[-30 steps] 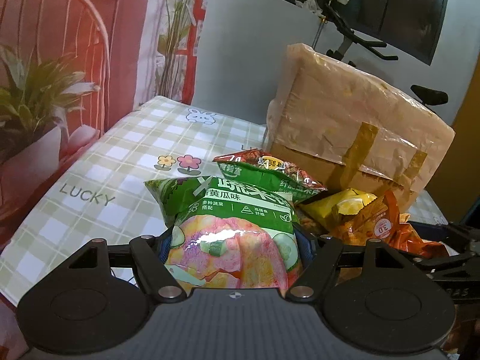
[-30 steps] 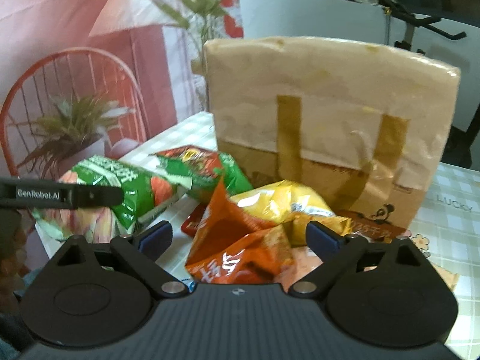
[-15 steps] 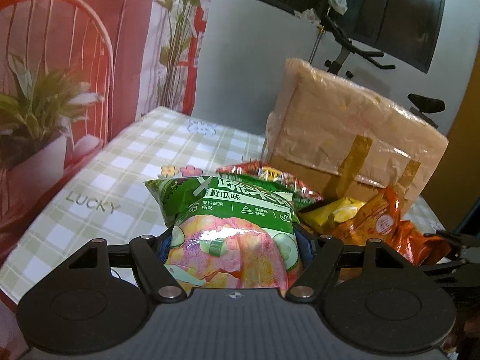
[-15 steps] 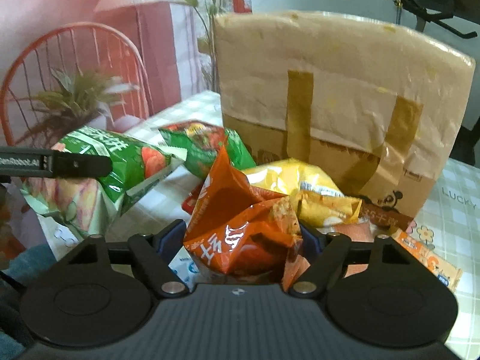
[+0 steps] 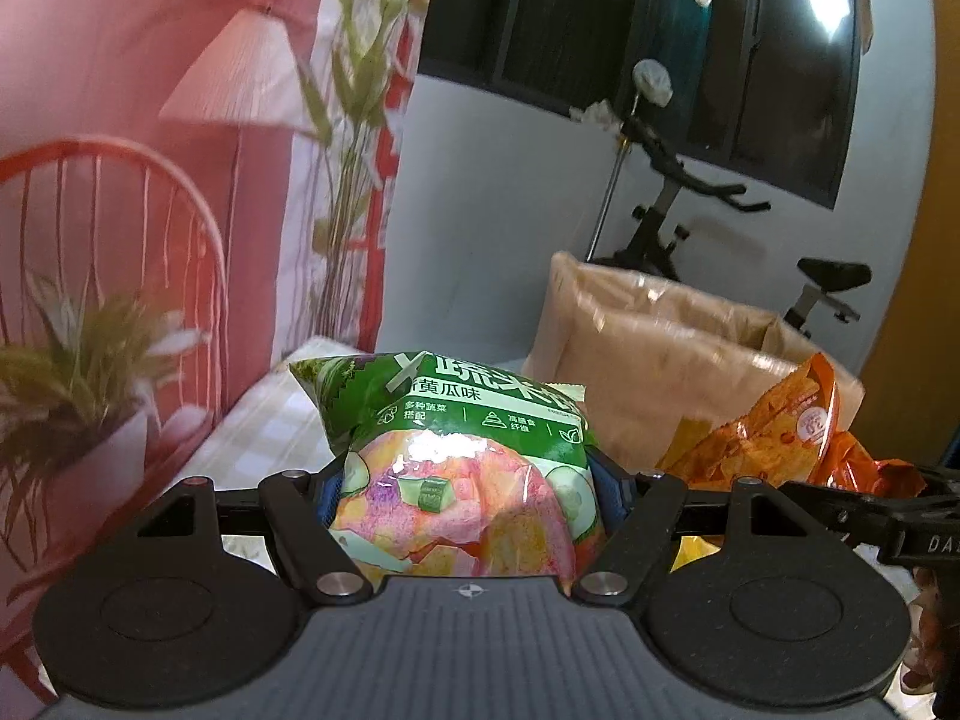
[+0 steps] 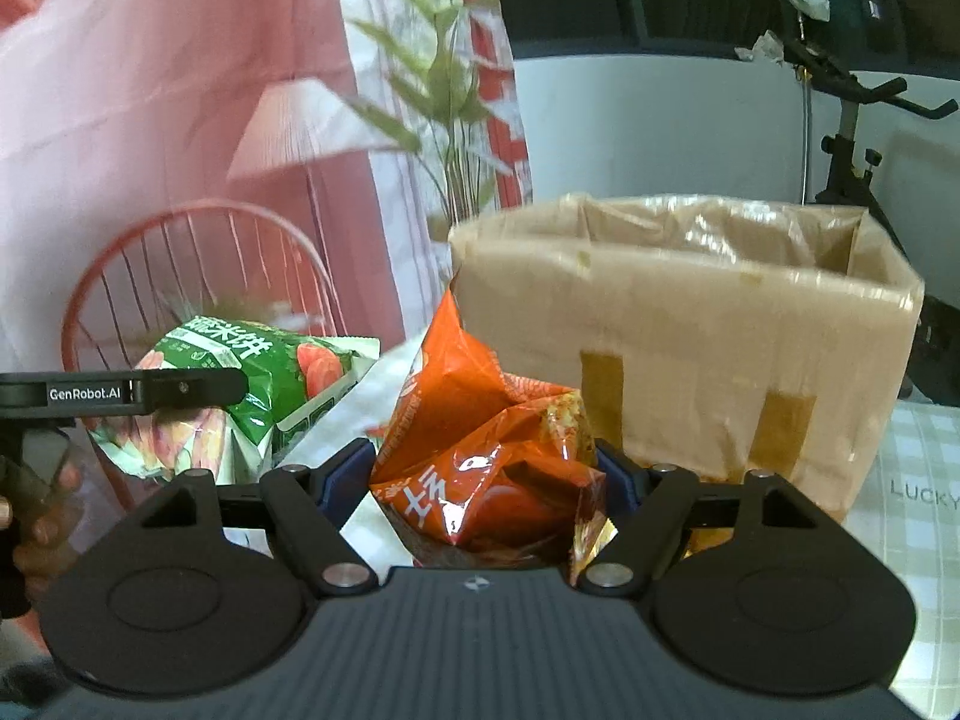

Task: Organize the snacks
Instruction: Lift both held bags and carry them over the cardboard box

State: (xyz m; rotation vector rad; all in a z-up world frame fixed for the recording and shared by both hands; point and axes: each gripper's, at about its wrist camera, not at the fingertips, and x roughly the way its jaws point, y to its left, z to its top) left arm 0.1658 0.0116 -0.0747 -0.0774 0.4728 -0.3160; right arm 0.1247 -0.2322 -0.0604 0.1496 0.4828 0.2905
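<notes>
A green cucumber-flavour snack bag is held off the table, with my left gripper shut on its lower half. A crumpled orange snack bag is also raised, and my right gripper is shut on it. Both bags hang side by side in front of the open cardboard box, about level with its rim. The right wrist view shows the green bag to the left. The left wrist view shows the orange bag to the right, before the box.
The box is lined with clear film and stands on a green checked tablecloth. A pink backdrop with a printed chair and plant hangs at the left. An exercise bike stands behind the box. A person's hand holds the left gripper.
My right gripper closed on the orange bag, and both grippers then rose with their bags. The table and the other packets dropped out of sight, and the box's open top came into view.
</notes>
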